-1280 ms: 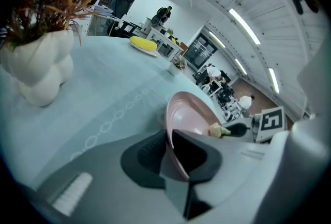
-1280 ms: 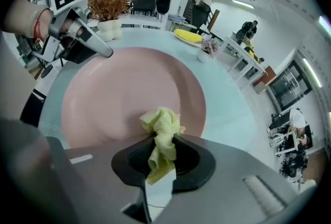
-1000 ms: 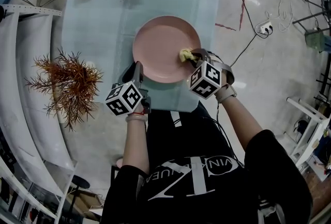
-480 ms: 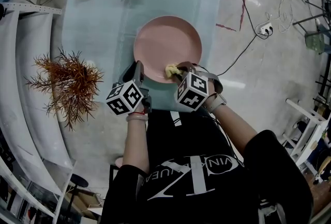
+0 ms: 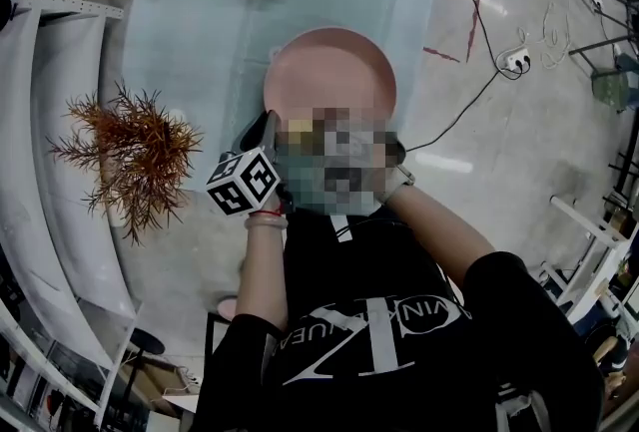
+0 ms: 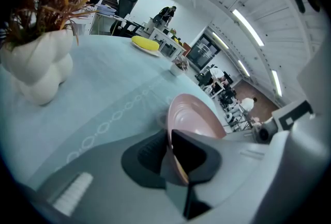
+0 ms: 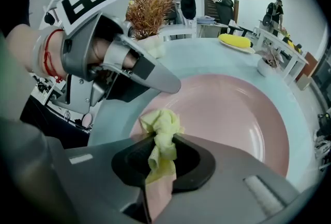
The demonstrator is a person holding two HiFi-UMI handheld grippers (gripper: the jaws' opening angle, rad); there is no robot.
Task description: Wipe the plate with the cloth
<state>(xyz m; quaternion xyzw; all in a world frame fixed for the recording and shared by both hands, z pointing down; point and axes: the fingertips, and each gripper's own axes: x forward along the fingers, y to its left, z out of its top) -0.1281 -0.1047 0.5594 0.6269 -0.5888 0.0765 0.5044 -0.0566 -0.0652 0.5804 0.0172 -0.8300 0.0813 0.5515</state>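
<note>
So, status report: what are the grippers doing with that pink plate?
Left gripper shut on plate rim. Right gripper shut on yellow cloth, at plate's near edge. Nothing in the way.

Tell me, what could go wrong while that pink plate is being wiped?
The right gripper pinches only a small wad of the yellow cloth, so rubbing might pull it loose. The left gripper clamps just the rim of the pink plate, and a hard push could twist the plate free. The two grippers sit close together and might bump.
</note>
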